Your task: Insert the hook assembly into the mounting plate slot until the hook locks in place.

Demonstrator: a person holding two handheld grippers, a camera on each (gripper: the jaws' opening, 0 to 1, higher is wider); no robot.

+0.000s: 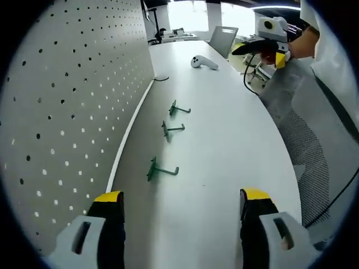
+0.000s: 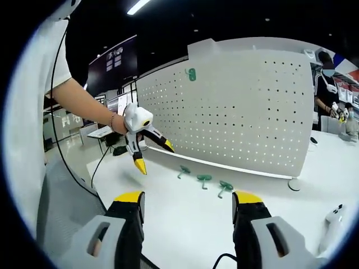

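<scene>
Three green hooks lie in a row on the white table beside the perforated mounting board (image 1: 67, 112): the nearest hook (image 1: 161, 168), a middle one (image 1: 172, 130) and a far one (image 1: 178, 109). My left gripper (image 1: 182, 210) hangs open over the table, short of the nearest hook, with nothing in it. In the right gripper view the same hooks (image 2: 203, 179) lie at the foot of the board (image 2: 235, 112), and one more green hook (image 2: 191, 74) hangs near its top. My right gripper (image 2: 188, 207) is open and empty. The left gripper (image 2: 155, 158), held by a hand, hovers open left of the hooks.
A white controller (image 1: 203, 63) lies further along the table, seen also at the lower right (image 2: 331, 221). The right gripper (image 1: 259, 50) is held off the table's edge. An office chair (image 1: 224, 36) stands at the far end. Another person (image 2: 328, 84) stands beyond the board.
</scene>
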